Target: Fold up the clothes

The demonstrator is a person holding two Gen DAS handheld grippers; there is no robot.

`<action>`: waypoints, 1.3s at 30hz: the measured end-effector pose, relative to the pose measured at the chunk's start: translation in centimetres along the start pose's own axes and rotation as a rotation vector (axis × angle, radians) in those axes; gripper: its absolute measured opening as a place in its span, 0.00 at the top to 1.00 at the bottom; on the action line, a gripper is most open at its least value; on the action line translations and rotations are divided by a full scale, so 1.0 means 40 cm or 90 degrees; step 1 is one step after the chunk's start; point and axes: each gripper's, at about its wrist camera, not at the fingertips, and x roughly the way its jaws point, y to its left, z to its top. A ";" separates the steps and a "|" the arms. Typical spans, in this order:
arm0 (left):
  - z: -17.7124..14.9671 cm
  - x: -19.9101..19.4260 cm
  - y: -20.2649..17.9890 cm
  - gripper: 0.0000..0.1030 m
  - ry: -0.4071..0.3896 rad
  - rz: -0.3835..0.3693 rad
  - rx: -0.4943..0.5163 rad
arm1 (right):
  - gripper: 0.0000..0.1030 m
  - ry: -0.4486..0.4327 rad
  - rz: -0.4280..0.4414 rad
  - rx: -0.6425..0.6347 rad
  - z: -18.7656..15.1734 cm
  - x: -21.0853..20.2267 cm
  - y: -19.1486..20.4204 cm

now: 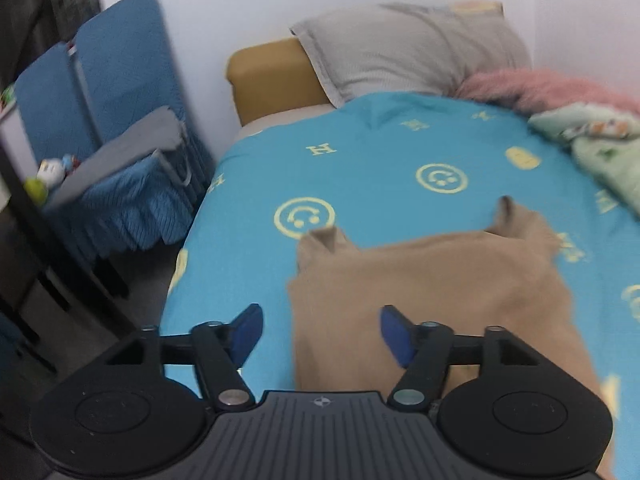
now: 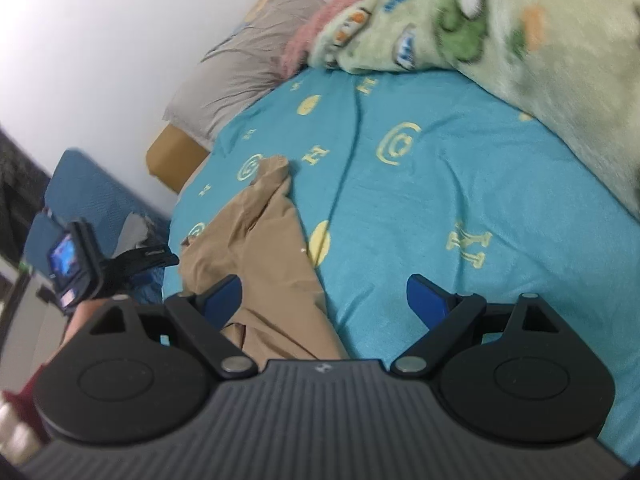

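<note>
A tan garment [image 1: 420, 280] lies folded over on the blue bed sheet [image 1: 380, 152], two strap-like corners sticking up at its far edge. My left gripper [image 1: 320, 322] hovers open over the garment's near left part, with no cloth pinched between its blue pads [image 1: 248, 332]. In the right wrist view the same garment [image 2: 260, 240] stretches away to the left. My right gripper [image 2: 324, 292] stands wide open above its right edge and the bare sheet [image 2: 440, 200]; nothing is held.
A grey pillow [image 1: 408, 52] and a tan headboard [image 1: 268, 76] are at the bed's far end. A green printed blanket [image 2: 500, 32] and a pink fluffy one [image 1: 540, 88] are heaped on the right. Blue-covered furniture [image 1: 112, 120] stands left of the bed.
</note>
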 end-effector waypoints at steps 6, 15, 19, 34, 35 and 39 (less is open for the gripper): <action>-0.224 -0.267 0.076 0.29 -0.004 0.001 -0.056 | 0.12 -0.007 -0.005 -0.138 -0.050 -0.029 0.074; -0.529 -0.568 0.147 0.19 -0.064 0.003 -0.096 | 0.12 -0.018 0.001 -0.234 -0.108 -0.135 0.140; -0.549 -0.576 0.147 0.19 -0.042 -0.012 -0.092 | 0.12 -0.016 0.001 -0.270 -0.149 -0.180 0.170; -0.573 -0.604 0.075 0.20 -0.057 -0.068 -0.033 | 0.12 -0.149 0.003 -0.266 -0.152 -0.382 0.152; -0.575 -0.605 0.065 0.20 -0.054 -0.074 -0.027 | 0.12 -0.169 -0.001 -0.258 -0.135 -0.400 0.138; -0.579 -0.607 0.022 0.20 -0.036 -0.109 -0.015 | 0.12 -0.226 -0.013 -0.253 -0.084 -0.457 0.081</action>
